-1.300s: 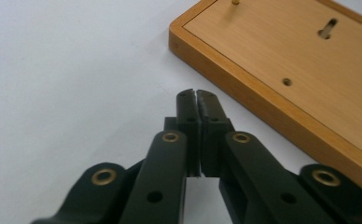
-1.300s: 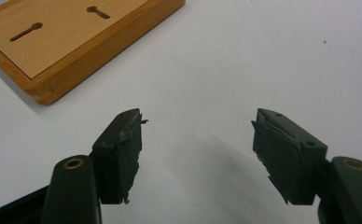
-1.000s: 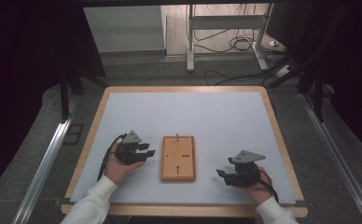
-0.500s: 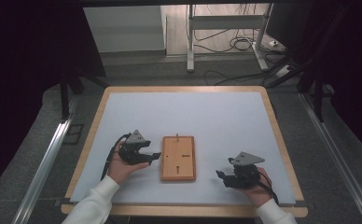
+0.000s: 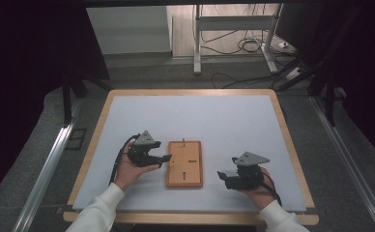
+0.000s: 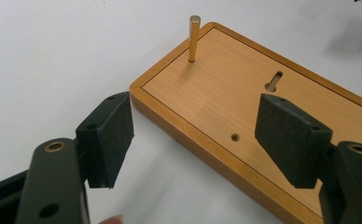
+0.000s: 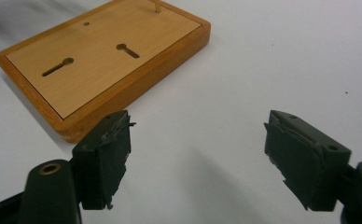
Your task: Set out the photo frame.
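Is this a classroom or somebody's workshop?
Probably a lab or test room. A wood-edged table with a pale mat holds just a small wooden board with a brass peg, while loose black cables lie on the floor by a white metal stand.

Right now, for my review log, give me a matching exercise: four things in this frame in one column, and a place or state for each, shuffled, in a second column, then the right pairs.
Things:
1. left gripper
2. right gripper
3. brass pin
4. wooden board

Places or states:
A. lies flat on the white mat, between the two grippers
B. stands upright near one end of the board
C. jaws open, over the board's edge
D. jaws open, over bare mat beside the board

Pairs: 1-C, 2-D, 3-B, 4-A
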{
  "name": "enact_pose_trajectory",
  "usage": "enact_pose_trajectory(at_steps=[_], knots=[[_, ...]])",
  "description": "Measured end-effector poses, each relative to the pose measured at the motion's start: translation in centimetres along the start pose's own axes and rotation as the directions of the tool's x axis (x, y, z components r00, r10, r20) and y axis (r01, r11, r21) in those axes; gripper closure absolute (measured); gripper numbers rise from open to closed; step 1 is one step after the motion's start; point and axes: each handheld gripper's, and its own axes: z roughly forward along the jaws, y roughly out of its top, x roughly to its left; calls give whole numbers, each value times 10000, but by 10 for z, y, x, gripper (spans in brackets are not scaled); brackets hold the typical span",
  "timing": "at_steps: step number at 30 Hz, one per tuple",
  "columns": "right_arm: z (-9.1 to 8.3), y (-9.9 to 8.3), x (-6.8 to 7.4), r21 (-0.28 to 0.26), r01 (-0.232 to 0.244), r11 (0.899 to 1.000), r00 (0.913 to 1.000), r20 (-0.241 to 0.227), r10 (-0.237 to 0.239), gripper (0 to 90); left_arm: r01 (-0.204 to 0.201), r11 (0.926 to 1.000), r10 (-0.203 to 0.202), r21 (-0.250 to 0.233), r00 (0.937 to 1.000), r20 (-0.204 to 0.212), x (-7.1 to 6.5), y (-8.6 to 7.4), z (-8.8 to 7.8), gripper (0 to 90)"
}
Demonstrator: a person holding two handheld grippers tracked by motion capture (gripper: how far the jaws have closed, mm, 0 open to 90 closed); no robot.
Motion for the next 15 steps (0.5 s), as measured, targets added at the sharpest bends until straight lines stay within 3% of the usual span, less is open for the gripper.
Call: enact_pose_trajectory(at_steps=[8, 15], knots=[[0, -1, 1, -24, 57, 10000, 9999, -109, -57, 223, -233, 9997, 233, 44, 9997, 68, 3, 16, 23, 310], [-4, -9, 6, 145, 130, 9998, 9998, 143, -132, 223, -535, 9982, 524, 254, 9977, 435, 1, 27, 48, 357]])
